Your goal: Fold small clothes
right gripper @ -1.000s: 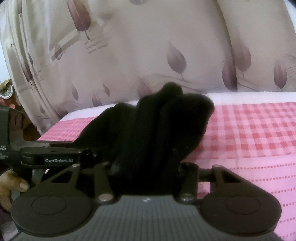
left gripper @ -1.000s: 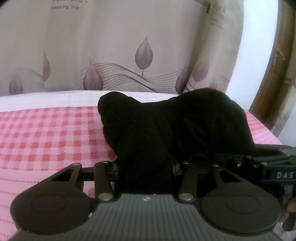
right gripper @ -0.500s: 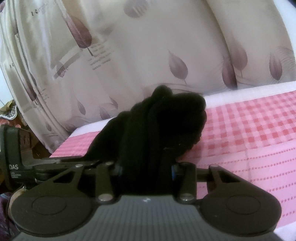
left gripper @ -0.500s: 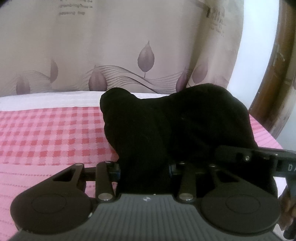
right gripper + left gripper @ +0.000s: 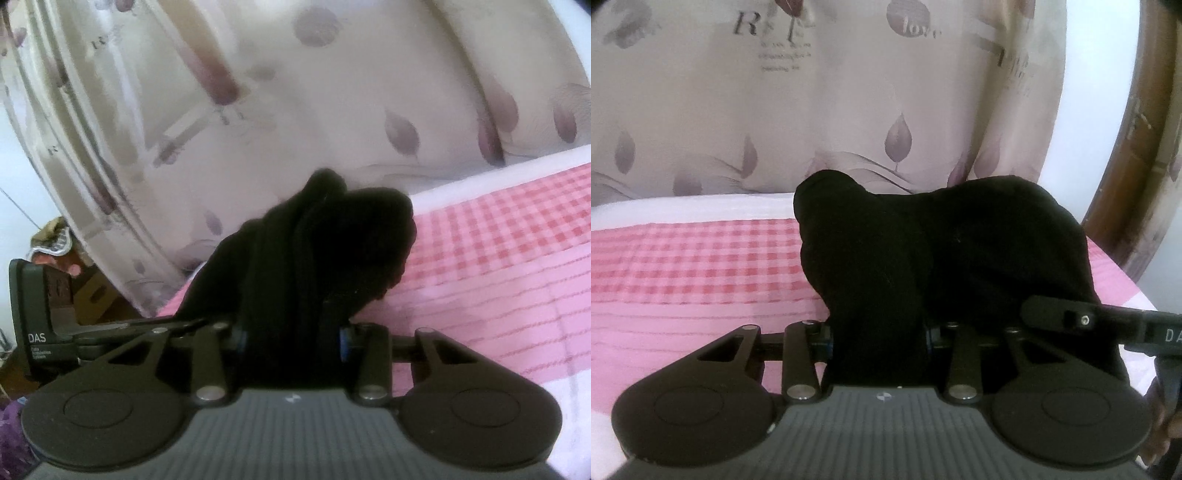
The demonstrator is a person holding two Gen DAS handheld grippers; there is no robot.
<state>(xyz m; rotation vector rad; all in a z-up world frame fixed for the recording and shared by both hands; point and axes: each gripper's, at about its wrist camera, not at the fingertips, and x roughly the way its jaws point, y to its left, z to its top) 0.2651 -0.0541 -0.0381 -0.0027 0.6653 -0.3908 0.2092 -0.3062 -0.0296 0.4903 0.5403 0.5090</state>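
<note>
Left gripper [image 5: 878, 332] clamped on black garment [image 5: 942, 251], jaws part-closed with bunched cloth filling the gap; right gripper [image 5: 291, 332] likewise pinching the same garment [image 5: 325, 251] (fingertips hidden by fabric); garment held up between both over the pink checked bedspread [image 5: 694, 258]; leaf-print curtain [image 5: 849, 92] behind.

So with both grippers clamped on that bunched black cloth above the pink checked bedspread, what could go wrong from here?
1. The black cloth garment is wadded thickly in the left gripper and the right gripper; its edges are hidden, so any fold may come out uneven.
2. The grippers sit close together, the right one showing at the left view's edge; they could knock each other.
3. The beige leaf-print curtain hangs just behind the pink checked bedspread; a forward swing might snag it.
</note>
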